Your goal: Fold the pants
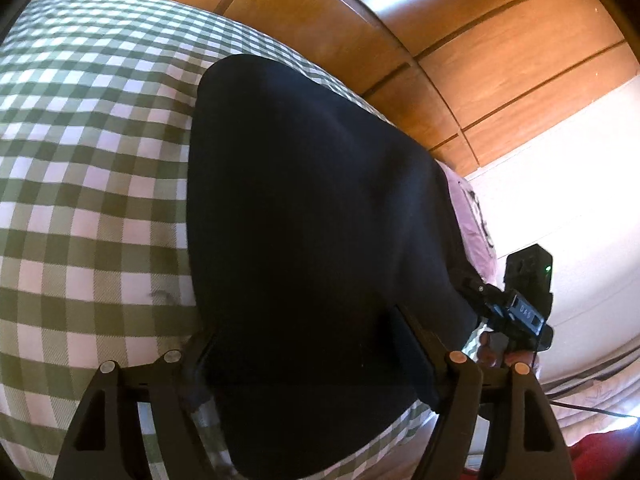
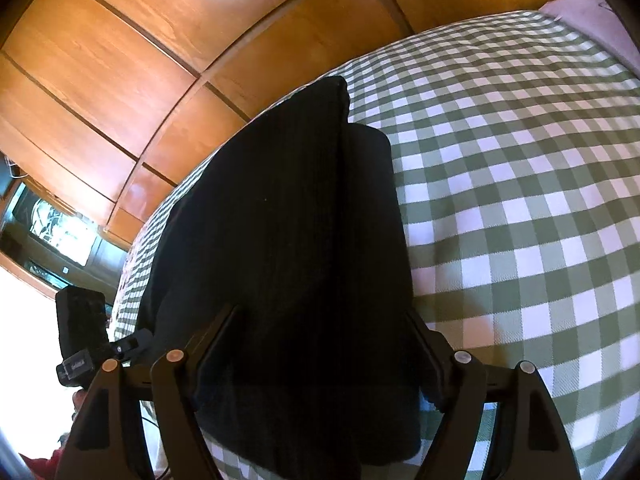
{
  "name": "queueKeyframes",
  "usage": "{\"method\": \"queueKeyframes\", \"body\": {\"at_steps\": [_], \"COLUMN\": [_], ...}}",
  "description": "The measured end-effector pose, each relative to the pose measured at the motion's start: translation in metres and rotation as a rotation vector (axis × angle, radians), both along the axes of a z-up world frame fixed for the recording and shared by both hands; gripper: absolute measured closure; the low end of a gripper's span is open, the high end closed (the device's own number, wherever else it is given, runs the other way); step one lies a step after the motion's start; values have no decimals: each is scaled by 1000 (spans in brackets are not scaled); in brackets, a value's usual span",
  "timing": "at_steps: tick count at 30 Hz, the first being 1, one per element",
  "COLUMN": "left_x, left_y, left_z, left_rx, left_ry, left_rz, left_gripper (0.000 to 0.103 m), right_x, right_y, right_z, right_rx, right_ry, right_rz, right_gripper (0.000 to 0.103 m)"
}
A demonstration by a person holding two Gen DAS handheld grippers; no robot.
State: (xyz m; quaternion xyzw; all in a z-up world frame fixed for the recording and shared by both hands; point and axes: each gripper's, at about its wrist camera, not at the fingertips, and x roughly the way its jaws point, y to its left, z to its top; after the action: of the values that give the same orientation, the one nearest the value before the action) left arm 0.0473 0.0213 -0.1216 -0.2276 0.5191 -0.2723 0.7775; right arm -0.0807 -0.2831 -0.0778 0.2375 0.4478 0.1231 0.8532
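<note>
Across the checked bedspread (image 1: 88, 184) I keep both grippers (image 1: 316, 344) (image 2: 320, 344) spread wide astride the black pants (image 1: 312, 200), gripping nothing, ready for 1 fold.

Dark pants (image 1: 312, 208) lie lengthwise on a bed with a green-and-white checked cover (image 1: 88, 152). Left claw (image 1: 316, 344) sits at the near end of the pants, jaws spread wide, dark cloth filling the gap between them; whether the fingers (image 1: 416, 344) press the cloth is unclear. Right claw (image 1: 516, 308) just beside the pants' right edge, a hand (image 1: 496, 354) under it. Wooden panels (image 1: 460, 40) behind the bed.
</note>
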Motion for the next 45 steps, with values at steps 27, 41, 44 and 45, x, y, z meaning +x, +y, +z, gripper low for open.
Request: {"method": "queueKeyframes", "body": {"at_steps": [27, 41, 44, 45], "left_x": [-18, 89, 112, 119], "left_y": [-50, -70, -72, -71], "left_z": [84, 85, 76, 72], "left_rx": [355, 413, 415, 413], "left_ry": [-455, -560, -552, -547], "left_rz": [28, 49, 60, 65], "left_gripper": [52, 52, 52, 52], "right_x": [1, 113, 140, 146], "right_y": [17, 7, 4, 3], "right_z": [56, 72, 65, 63], "right_rx": [-220, -337, -350, -352], "right_ry": [-255, -369, -368, -366], "right_rz": [-30, -30, -33, -33], "right_gripper": [56, 56, 56, 56]}}
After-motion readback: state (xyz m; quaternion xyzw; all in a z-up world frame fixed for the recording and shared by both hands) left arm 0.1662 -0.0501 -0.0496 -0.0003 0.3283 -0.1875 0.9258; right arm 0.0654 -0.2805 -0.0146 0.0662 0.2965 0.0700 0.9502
